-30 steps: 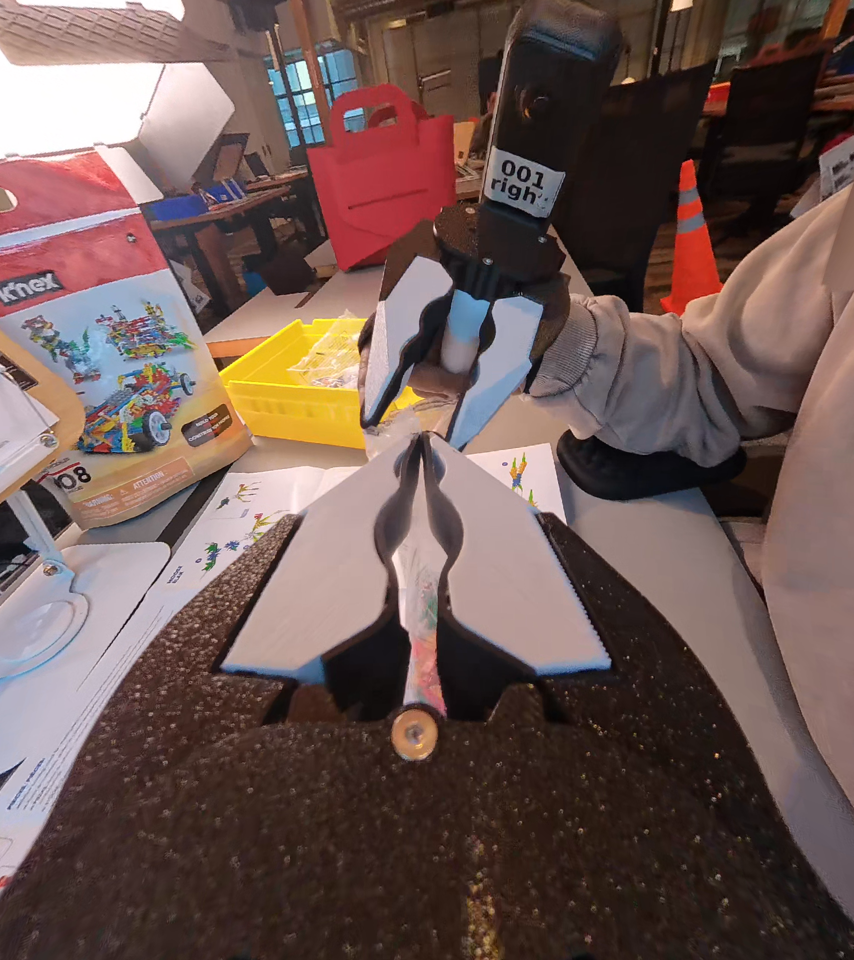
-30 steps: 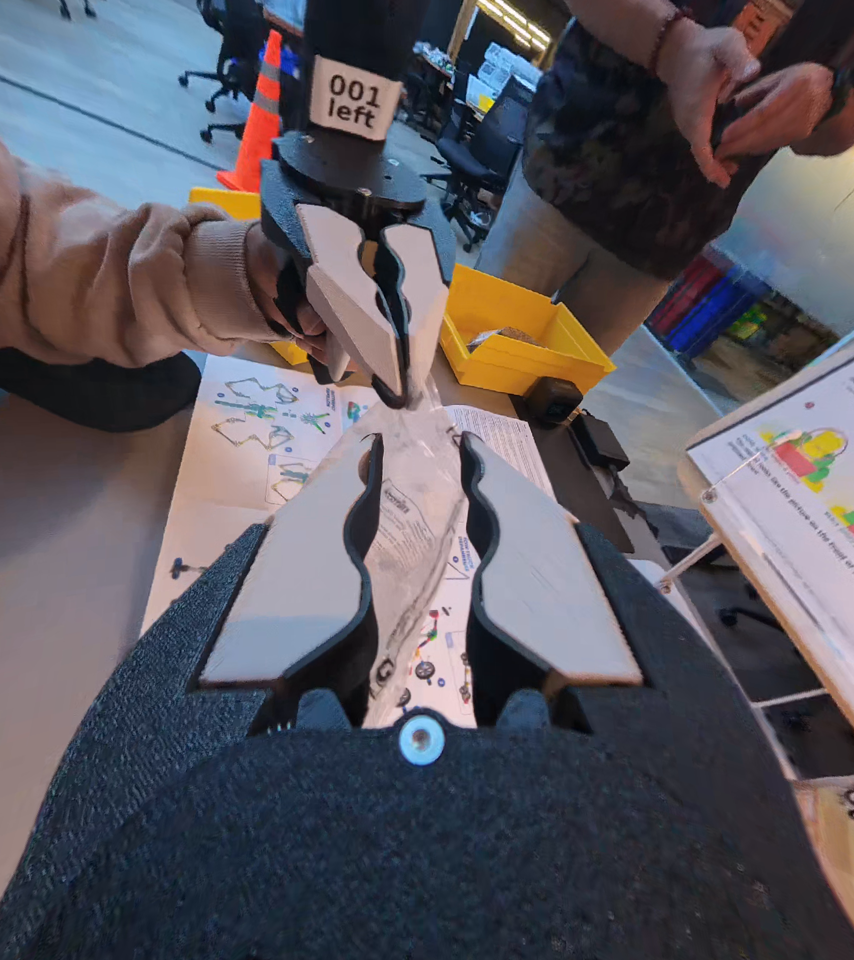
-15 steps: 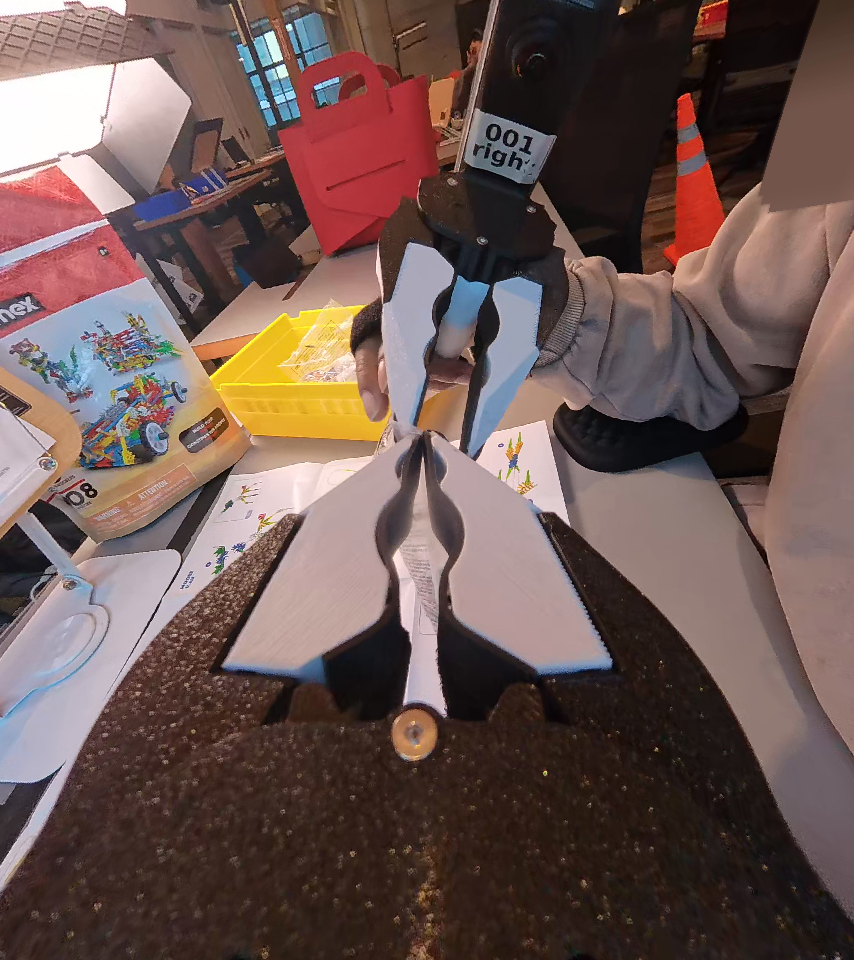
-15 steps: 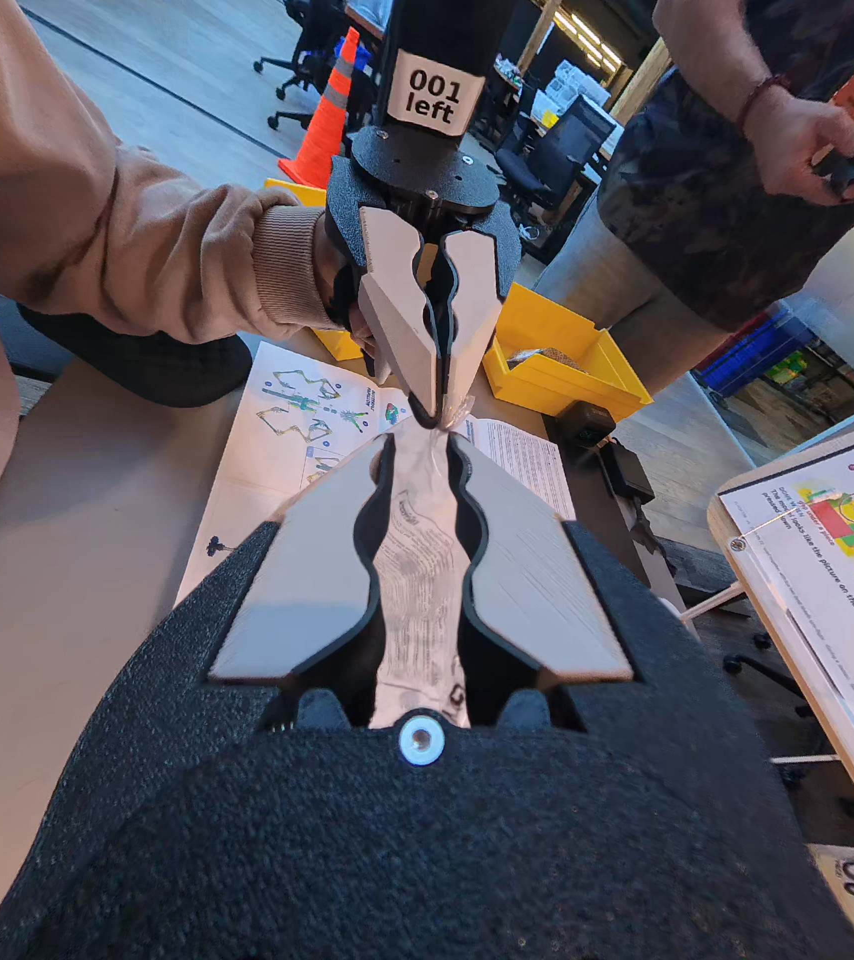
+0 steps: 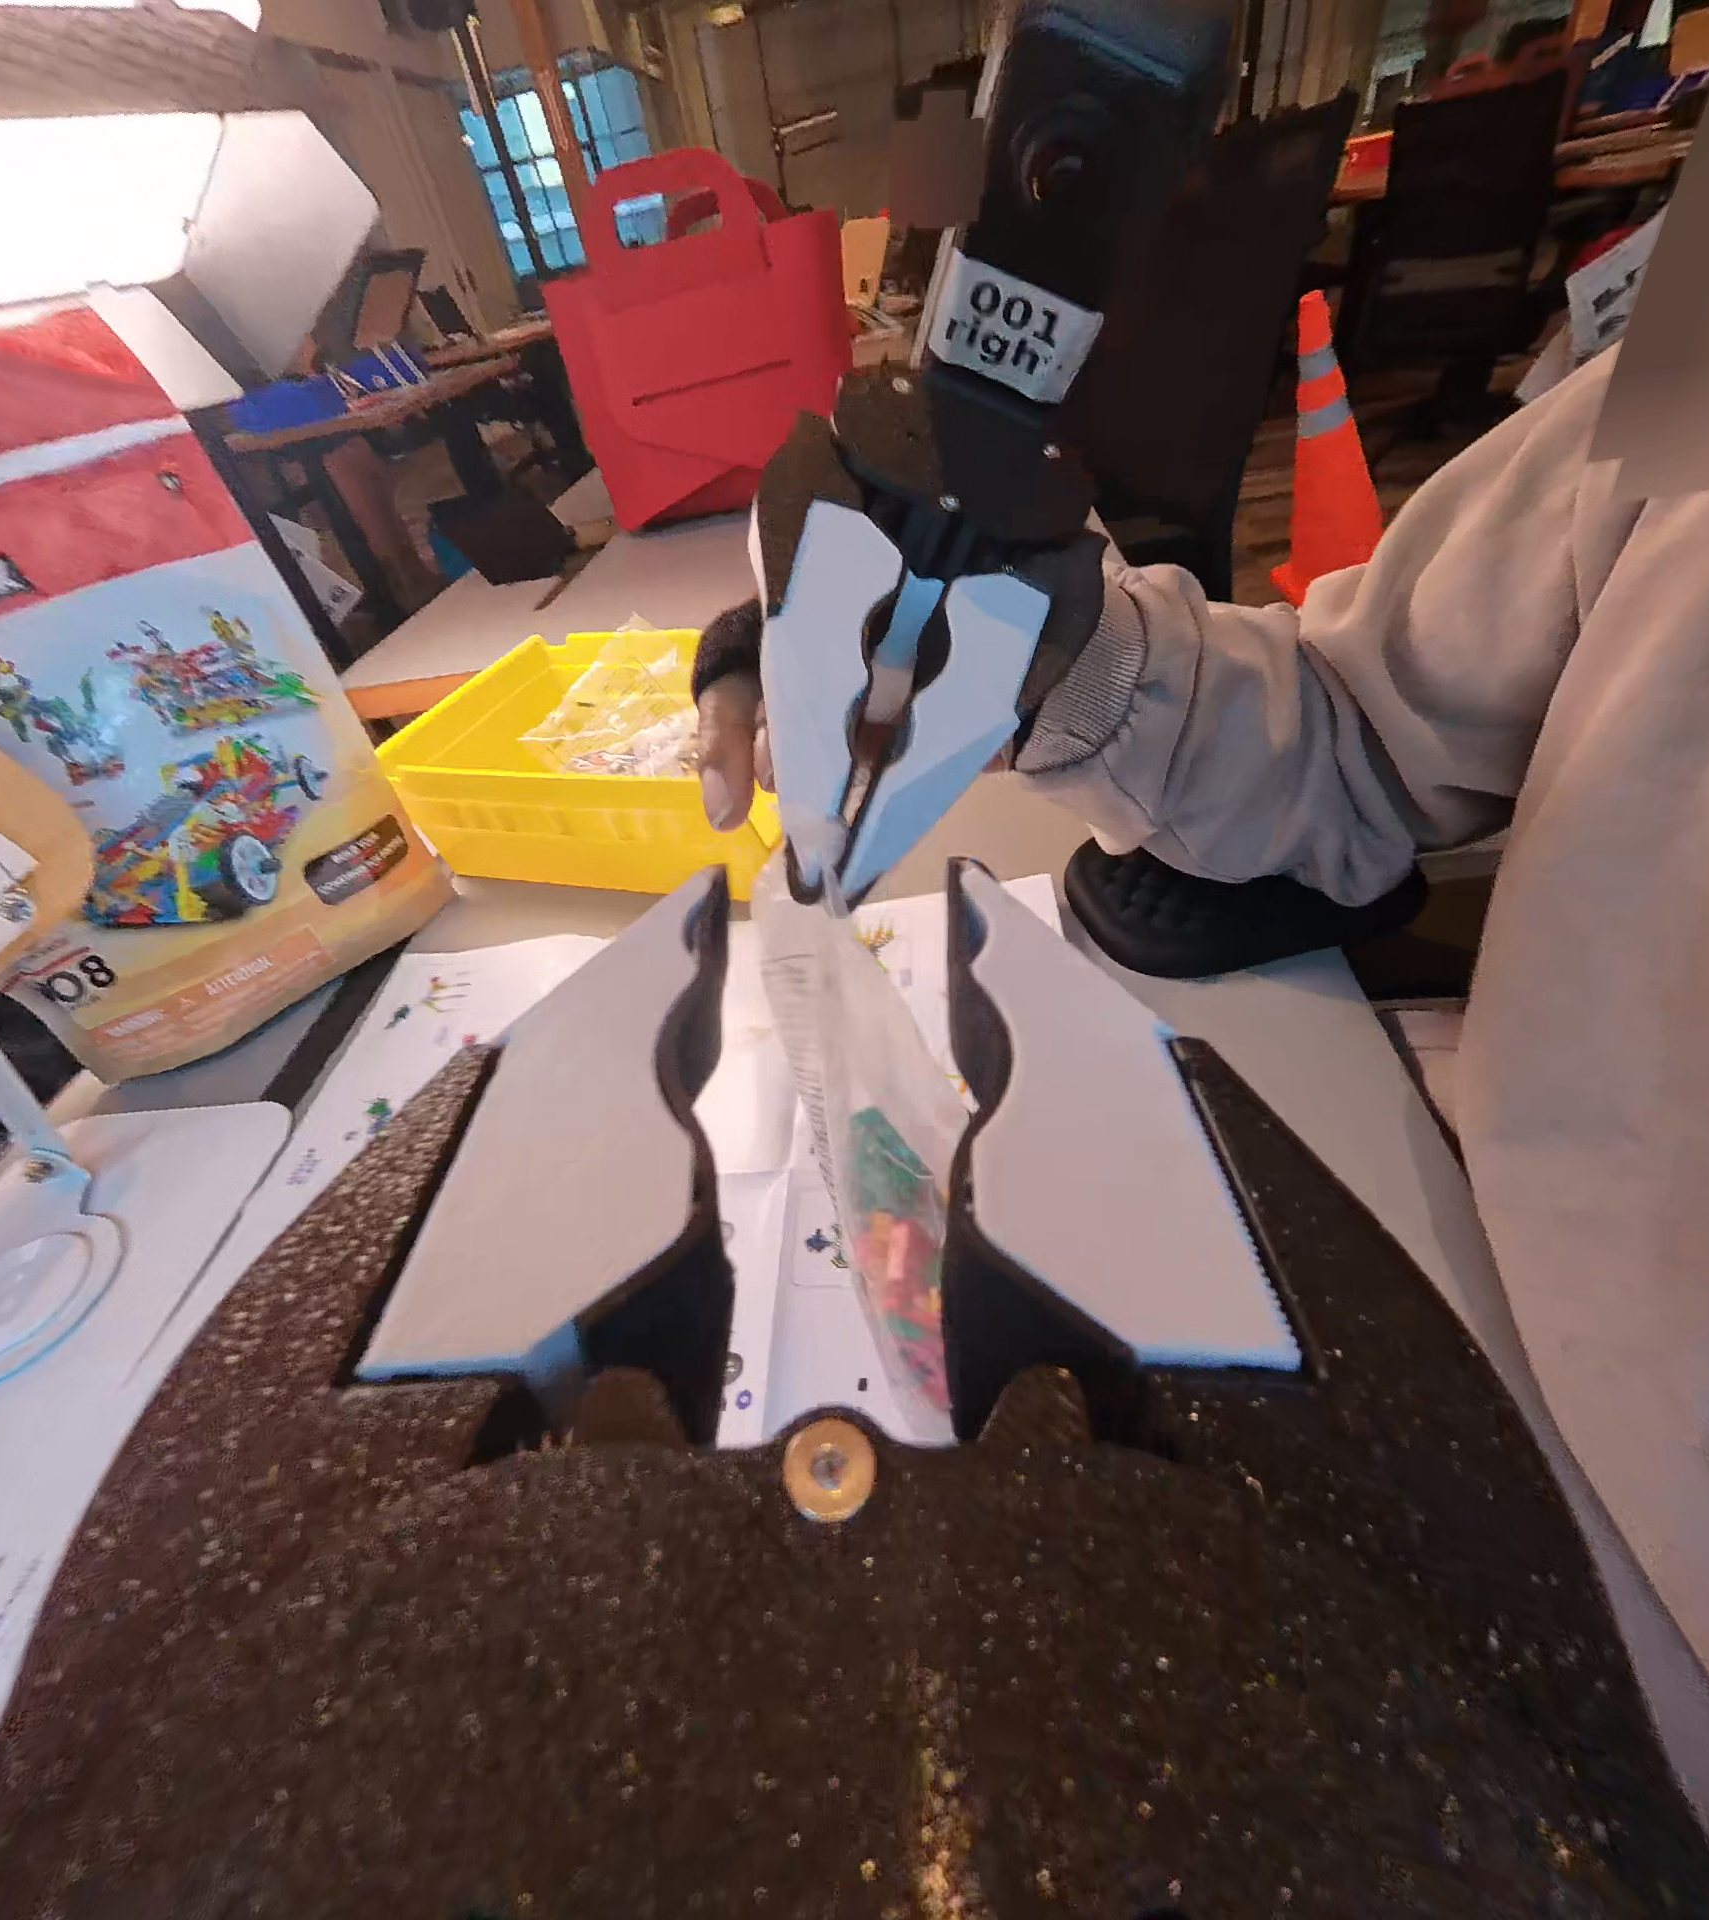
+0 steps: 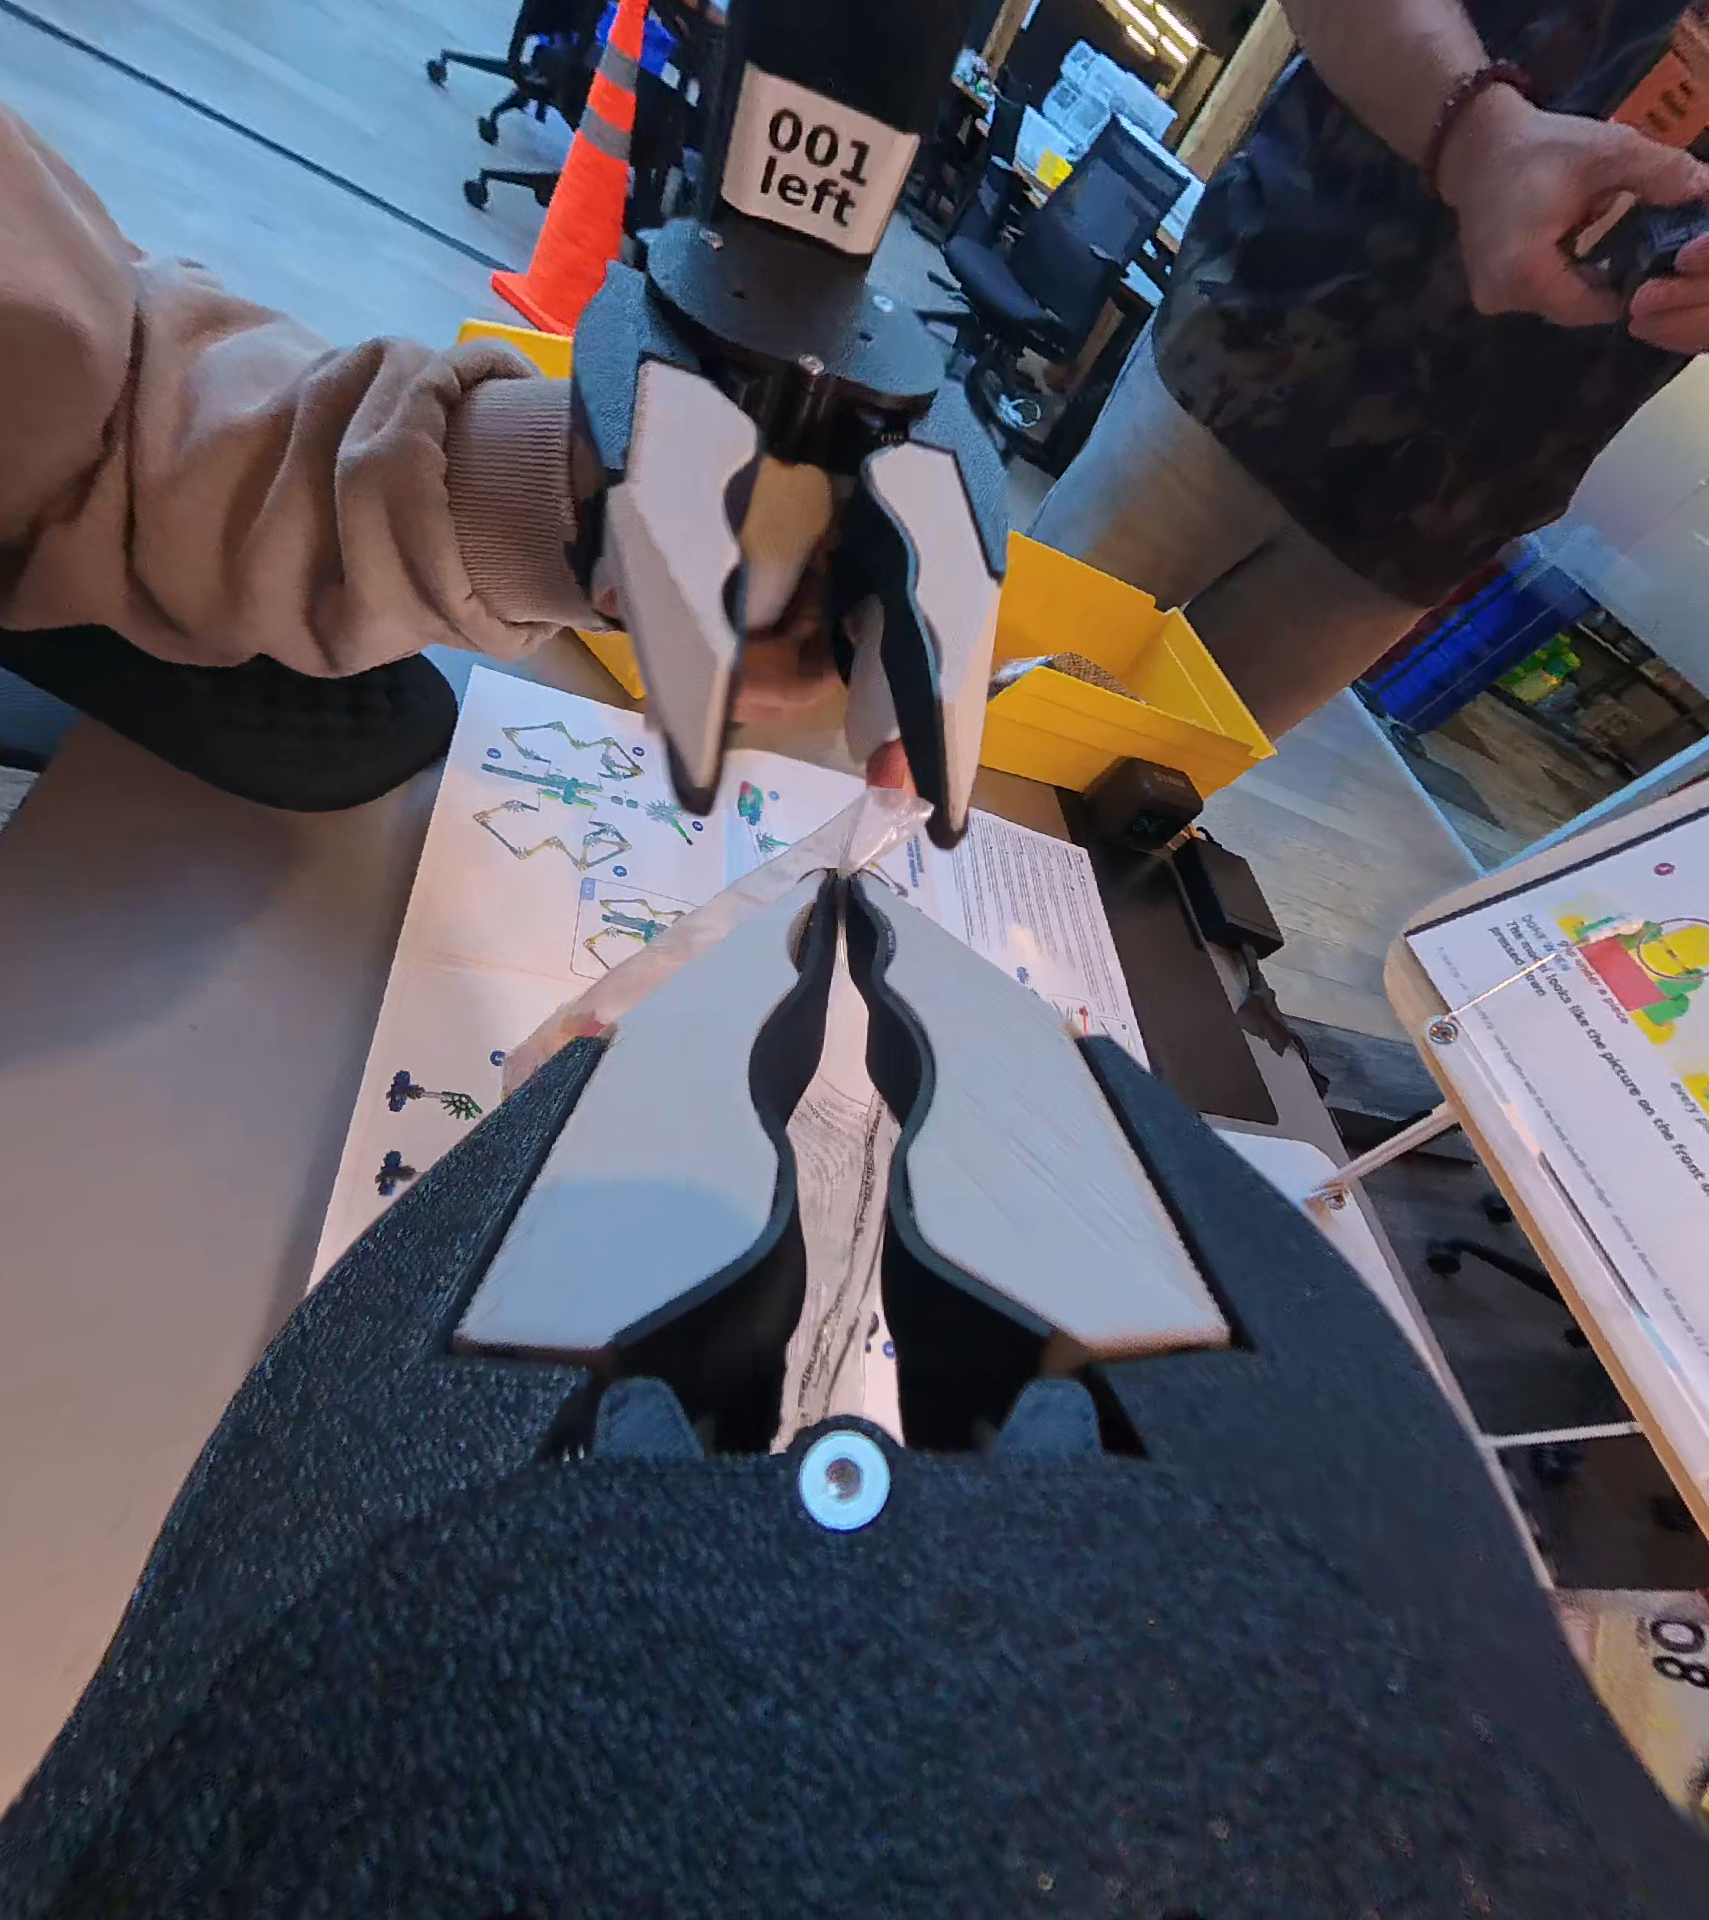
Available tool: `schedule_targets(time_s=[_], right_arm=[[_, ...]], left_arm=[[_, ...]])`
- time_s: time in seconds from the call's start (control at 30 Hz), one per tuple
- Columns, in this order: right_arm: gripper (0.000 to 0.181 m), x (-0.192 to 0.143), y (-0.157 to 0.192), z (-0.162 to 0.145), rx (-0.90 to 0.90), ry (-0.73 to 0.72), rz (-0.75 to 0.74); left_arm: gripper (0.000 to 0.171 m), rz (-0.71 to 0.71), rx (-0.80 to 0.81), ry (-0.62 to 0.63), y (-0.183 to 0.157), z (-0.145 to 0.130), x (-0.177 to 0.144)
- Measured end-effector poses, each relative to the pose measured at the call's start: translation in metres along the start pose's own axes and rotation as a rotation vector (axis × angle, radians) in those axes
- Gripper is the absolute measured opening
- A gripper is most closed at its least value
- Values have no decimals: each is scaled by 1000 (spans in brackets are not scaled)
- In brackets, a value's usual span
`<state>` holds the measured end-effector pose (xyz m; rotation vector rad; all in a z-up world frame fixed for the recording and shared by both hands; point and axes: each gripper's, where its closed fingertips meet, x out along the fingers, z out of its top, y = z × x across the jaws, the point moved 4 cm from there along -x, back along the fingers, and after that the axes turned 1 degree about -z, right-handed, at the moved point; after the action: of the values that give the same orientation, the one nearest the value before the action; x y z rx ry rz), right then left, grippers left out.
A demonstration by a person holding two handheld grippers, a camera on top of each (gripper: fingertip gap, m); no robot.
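Observation:
A clear plastic bag (image 5: pixel 860 1060) with small coloured pieces in its lower end hangs above an instruction sheet (image 5: pixel 517 997) on the table. My right gripper (image 6: pixel 839 883) is shut on the bag's top corner; it also shows in the left wrist view (image 5: pixel 829 878), pointing down. My left gripper (image 5: pixel 834 883) is open, its fingers either side of the hanging bag without pinching it. In the right wrist view the left gripper (image 6: pixel 819 816) stands open just above the bag's (image 6: pixel 834 1195) top corner.
A yellow tray (image 5: pixel 538 821) with clear bags stands behind the sheet, a toy box (image 5: pixel 154 779) at left, a red bag (image 5: pixel 715 343) farther back. A black pad (image 5: pixel 1234 914) lies under the sleeve. A picture card on a stand (image 6: pixel 1660 1091) and a standing person (image 6: pixel 1401 364) are at right. Left and right tips are no more than a few centimetres apart.
My left gripper has opened and let go of the bag. My right gripper has closed on the bag's top corner and now holds it alone.

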<state>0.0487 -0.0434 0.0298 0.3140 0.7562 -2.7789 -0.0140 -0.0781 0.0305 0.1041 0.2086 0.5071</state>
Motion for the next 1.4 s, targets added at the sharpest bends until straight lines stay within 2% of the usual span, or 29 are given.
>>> schedule_targets(time_s=[0.03, 0.07, 0.17, 0.27, 0.37, 0.5, 0.57, 0.7, 0.87, 1.03, 1.1, 1.2, 1.3, 1.33, 1.4], right_arm=[[0, 0, -2, 1, 18, -7, -8], [0, -1, -4, 3, 41, -15, -21], [0, -4, -9, 9, 87, -41, -46], [0, -8, -10, 14, 141, -78, -27], [0, -11, -7, 17, 231, -120, 58], [0, -10, -2, 10, 299, -123, 163], [1, -7, 0, 3, 271, -80, 158], [16, -3, 0, 0, 248, -66, 137], [10, -1, -5, -5, 228, -40, 95], [7, 0, -5, -9, 183, 1, 68], [0, 0, -4, -10, 165, 20, 71], [0, 0, -4, -11, 143, 28, 62], [0, 3, -2, -11, 116, 32, 59], [0, 3, -2, -10, 102, 31, 57], [0, 4, 0, -9, 80, 28, 52]], left_arm=[[47, 5, -4, 14, 1, -4, 3], [45, 33, 13, 21, 3, -7, 6], [0, 77, 42, 8, 6, -7, 11], [0, 45, -5, -32, 7, 0, 6], [0, -10, -53, -53, 4, 5, 0], [0, -94, -164, -11, 0, 1, -1], [0, -103, -221, 34, 3, -8, 1], [0, -109, -284, 71, 8, -21, 8], [0, -95, -300, 89, 12, -28, 12], [0, -96, -292, 99, 11, -30, 15], [0, -99, -280, 109, 9, -31, 15], [0, -73, -206, 107, 8, -31, 16], [25, -23, -109, 89, 7, -25, 17], [23, -5, -80, 100, 7, -26, 18], [8, 11, -18, 109, 4, -25, 21]])
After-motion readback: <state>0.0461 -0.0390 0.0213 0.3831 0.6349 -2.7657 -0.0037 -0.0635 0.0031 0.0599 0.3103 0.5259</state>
